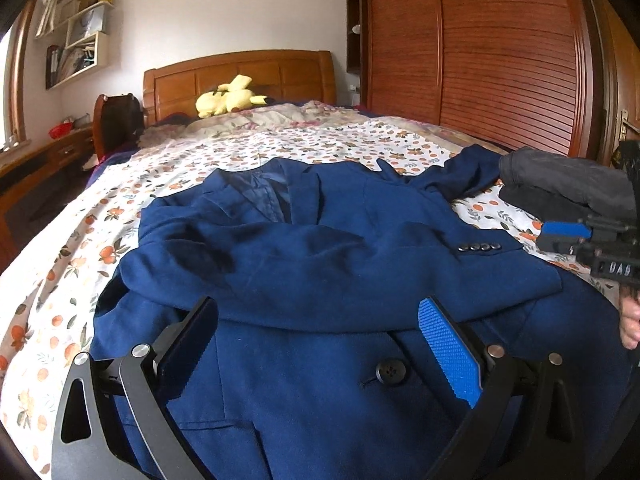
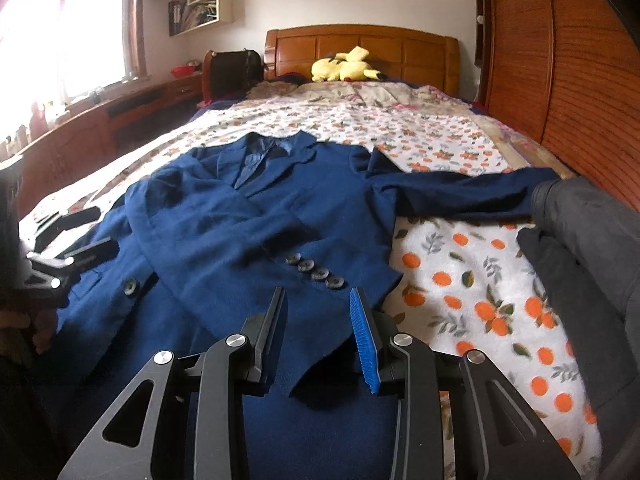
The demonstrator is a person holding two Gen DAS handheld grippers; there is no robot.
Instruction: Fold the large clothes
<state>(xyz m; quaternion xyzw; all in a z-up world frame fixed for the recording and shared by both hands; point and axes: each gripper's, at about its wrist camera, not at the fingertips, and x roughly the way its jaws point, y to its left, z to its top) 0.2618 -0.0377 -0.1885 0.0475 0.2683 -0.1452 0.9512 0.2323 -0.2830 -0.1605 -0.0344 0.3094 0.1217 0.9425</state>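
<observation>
A dark blue jacket (image 1: 320, 248) (image 2: 224, 216) lies face up on the orange-print bedspread (image 2: 460, 280). One sleeve is folded across its chest, showing a row of cuff buttons (image 2: 316, 270). The other sleeve (image 2: 460, 192) stretches out to the right. My left gripper (image 1: 320, 320) hovers low over the jacket's front near a black button (image 1: 390, 372), open wide with nothing between its fingers. My right gripper (image 2: 318, 320) stands over the jacket's right hem with its jaws partly apart, open, the fabric lying below them. In the right wrist view the left gripper (image 2: 76, 236) shows at the jacket's left edge.
A dark grey garment (image 2: 580, 240) (image 1: 568, 184) lies heaped at the bed's right side, touching the outstretched sleeve. A yellow plush toy (image 1: 228, 96) rests by the wooden headboard (image 1: 240, 76). A wooden wardrobe (image 1: 480, 48) lines the right. A desk (image 2: 120, 112) stands under the window on the left.
</observation>
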